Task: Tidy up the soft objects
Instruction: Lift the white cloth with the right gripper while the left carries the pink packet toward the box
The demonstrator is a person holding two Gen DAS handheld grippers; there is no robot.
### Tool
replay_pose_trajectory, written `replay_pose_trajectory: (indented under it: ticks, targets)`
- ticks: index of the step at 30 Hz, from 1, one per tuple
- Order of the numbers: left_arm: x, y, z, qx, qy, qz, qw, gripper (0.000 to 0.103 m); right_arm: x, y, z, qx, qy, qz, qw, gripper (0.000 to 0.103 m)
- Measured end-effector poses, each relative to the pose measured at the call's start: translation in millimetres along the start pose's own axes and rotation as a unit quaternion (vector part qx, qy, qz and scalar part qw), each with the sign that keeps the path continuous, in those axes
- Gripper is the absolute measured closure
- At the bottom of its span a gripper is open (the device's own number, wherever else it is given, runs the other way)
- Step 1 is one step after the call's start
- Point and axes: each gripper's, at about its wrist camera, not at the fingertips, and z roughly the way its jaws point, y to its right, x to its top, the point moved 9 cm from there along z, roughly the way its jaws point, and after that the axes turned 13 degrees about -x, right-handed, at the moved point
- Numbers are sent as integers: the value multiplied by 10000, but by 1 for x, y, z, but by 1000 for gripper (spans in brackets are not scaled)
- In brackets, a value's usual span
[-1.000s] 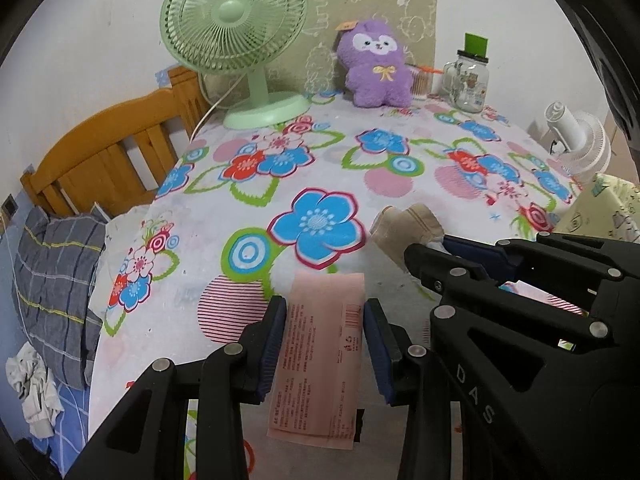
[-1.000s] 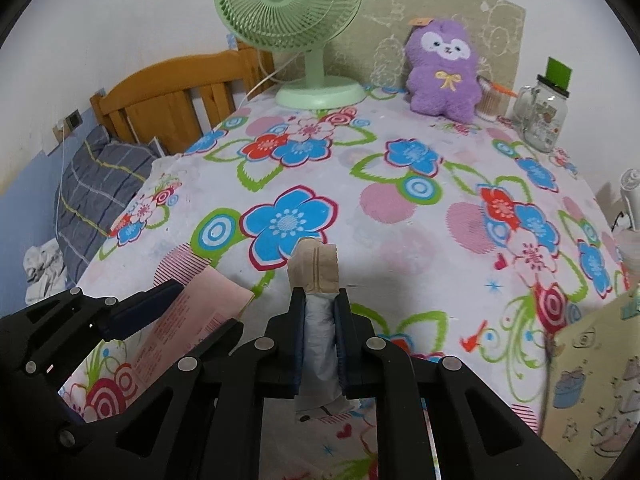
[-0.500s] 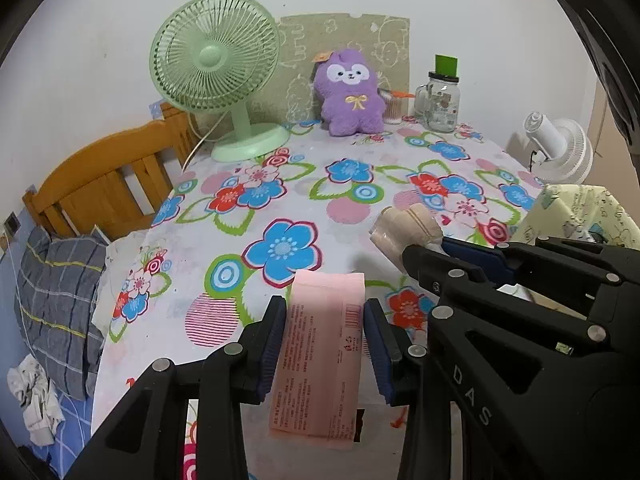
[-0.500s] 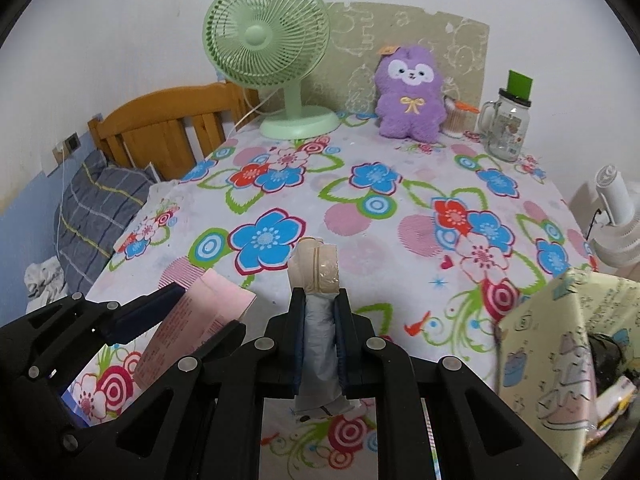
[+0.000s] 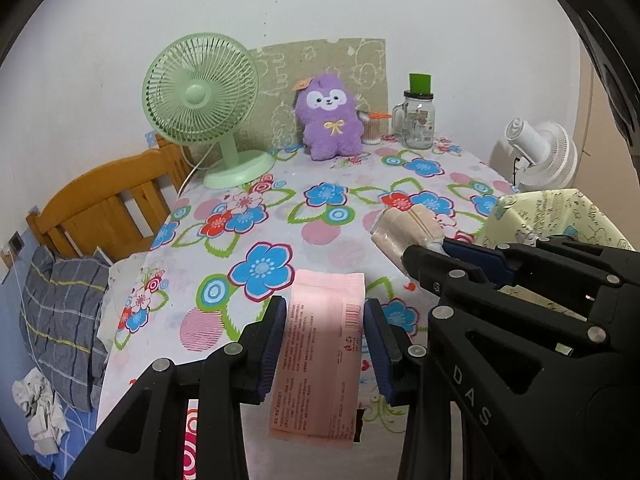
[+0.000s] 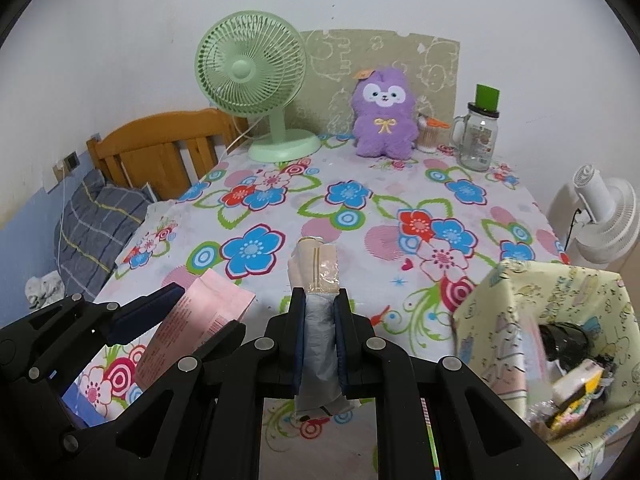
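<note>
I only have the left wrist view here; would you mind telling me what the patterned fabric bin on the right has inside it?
Observer: In the right wrist view the patterned bin is open towards the camera and already holds things: a dark rounded item and a white and yellow packet.
Operator: Thank you. What is the right hand-held gripper carrying?
Observer: The right hand-held gripper is shut on a clear-wrapped beige bundle, whose grey lower part hangs down between the fingers.
Operator: And is there anything else right of the bin?
Observer: Only the white fan, beyond the table's edge.
</note>
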Motion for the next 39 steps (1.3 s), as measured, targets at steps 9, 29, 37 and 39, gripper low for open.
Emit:
replay_pose_trajectory:
  ticks: [9, 29, 37, 39]
  targets:
    - [8, 25, -11, -50, 206, 187, 9996, 63, 1, 24, -21, -167, 210, 124, 9996, 88]
    - [28, 83, -9, -308, 401, 501, 9975, 63, -1, 86, -42, -504, 414, 416, 9970, 88]
    - [38, 108, -3, -445, 430, 622, 9961, 63, 0, 113, -44, -629, 446, 529, 9956, 88]
    - [40, 113, -1, -473, 430, 650, 9958, 63, 0, 120, -44, -664, 450, 560, 9952, 88]
